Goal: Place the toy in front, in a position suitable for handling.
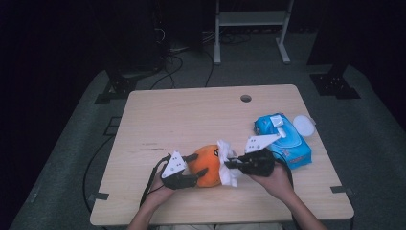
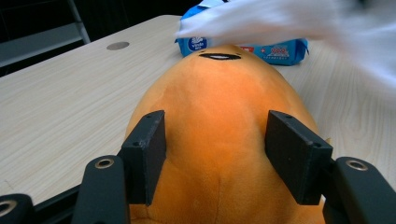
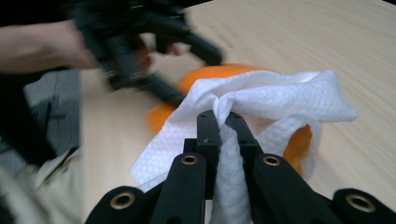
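Wiping is the step in hand: the orange plush toy [image 1: 207, 165], near the front edge of the surface [image 1: 191, 115], is clamped by the left tongs [image 1: 195, 165]. A white wipe [image 3: 261, 100] is pinched by the right tongs [image 3: 226, 122] against the toy's side. Next, a soft rub across the toy is likely called for.

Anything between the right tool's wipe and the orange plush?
Nothing visible. The right tool is shut on the white wipe, which already drapes against the orange plush toy. The left tool grips the toy from the other side, away from the wipe.
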Motion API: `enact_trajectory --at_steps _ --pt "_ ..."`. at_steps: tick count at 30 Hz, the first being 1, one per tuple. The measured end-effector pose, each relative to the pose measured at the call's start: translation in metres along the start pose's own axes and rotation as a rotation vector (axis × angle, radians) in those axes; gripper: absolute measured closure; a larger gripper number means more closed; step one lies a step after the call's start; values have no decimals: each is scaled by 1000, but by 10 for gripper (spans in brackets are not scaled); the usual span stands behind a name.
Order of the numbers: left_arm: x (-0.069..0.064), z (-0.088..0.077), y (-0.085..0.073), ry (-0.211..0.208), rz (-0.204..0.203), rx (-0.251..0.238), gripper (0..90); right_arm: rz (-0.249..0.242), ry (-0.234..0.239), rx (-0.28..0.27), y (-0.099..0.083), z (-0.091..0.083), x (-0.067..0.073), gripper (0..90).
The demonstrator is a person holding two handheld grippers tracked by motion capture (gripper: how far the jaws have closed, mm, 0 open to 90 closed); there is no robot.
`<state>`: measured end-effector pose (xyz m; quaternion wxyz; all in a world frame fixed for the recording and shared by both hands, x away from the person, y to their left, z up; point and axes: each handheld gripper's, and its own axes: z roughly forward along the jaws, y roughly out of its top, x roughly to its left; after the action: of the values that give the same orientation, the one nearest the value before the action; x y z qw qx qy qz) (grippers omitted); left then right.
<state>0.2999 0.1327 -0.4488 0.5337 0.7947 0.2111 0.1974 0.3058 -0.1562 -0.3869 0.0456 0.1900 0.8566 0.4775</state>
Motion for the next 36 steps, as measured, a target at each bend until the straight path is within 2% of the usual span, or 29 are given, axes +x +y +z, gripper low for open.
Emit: enact_trajectory --at_steps 2,4,6,7,9,11,13,19,20,21,22,23,24,28,31,32,34,36 --pt "0 1 0 2 0 -2 389 11 74 -2 0 -7 11 855" --pt "-1 1 1 5 1 -6 389 34 147 24 2 -8 17 855" --pt "-2 1 1 5 9 -2 389 58 200 57 4 -4 17 855" --pt "-2 1 1 5 10 -4 389 71 208 74 4 0 14 855" --pt "-2 1 1 2 12 -4 390 89 186 88 5 8 7 854" --pt "-2 1 1 -1 16 -3 392 96 127 83 7 15 -1 853" --pt "-2 1 1 -4 15 -3 396 54 16 84 11 20 -3 851" --pt "-3 2 2 -1 30 2 400 -29 -135 76 19 32 -8 825" --pt "-4 2 2 -1 34 3 401 -46 -176 77 19 34 -8 798" --pt "-4 2 2 -1 34 3 402 -55 -197 64 18 36 -9 766" --pt "-5 2 2 0 36 4 402 -64 -232 54 17 37 -9 695" --pt "-5 2 2 0 34 5 403 -75 -258 50 16 38 -9 639" --pt "-5 2 2 0 33 3 404 -77 -269 52 15 39 -10 623" --pt "-5 3 3 -5 45 10 416 -49 -238 30 11 42 -21 526" --pt "-5 4 3 -8 53 15 441 3 -176 0 7 44 -31 516" --pt "-5 4 3 -8 52 15 444 26 -159 -13 6 46 -34 528" --pt "-4 3 3 -9 51 16 444 68 -109 -36 3 47 -39 632" --pt "-3 2 3 -10 54 19 435 70 -102 -48 0 47 -39 714"
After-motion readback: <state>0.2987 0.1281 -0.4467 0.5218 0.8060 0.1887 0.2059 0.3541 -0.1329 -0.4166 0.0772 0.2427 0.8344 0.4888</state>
